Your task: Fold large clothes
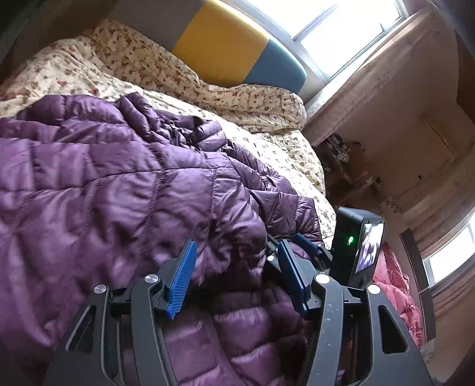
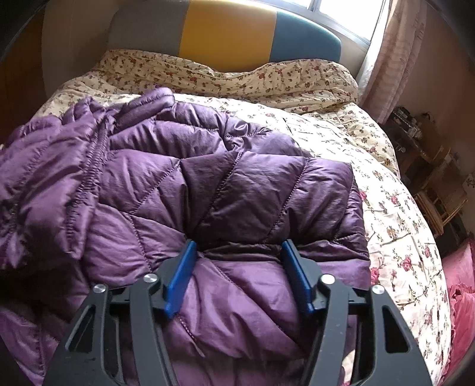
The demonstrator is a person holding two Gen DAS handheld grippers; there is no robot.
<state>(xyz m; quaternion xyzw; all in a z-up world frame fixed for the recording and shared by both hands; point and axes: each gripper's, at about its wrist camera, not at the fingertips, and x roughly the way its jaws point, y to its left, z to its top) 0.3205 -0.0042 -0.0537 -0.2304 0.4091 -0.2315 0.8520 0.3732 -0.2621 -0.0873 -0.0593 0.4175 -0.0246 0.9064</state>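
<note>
So the purple jacket (image 2: 207,184) sits bunched on the floral bed (image 2: 394,237). Left gripper (image 1: 237,267) is released above it; right gripper (image 2: 237,267) straddles a puffy fold, grip unclear. Slick fabric could slip and unfold.

Both wrist views — close over jacket (image 1: 118,184).

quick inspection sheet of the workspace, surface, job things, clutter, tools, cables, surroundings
surface: bed with floral quilt, rumpled near the headboard
job's things: purple quilted puffer jacket spread on the quilt, partly folded over
clutter: pink bedding beside the bed
grippers: left tool open over the jacket; right tool has a jacket fold bulging between its blue pads, grip uncertain
cables: nothing seen
surroundings: window, curtain, crowded wooden shelf
</note>
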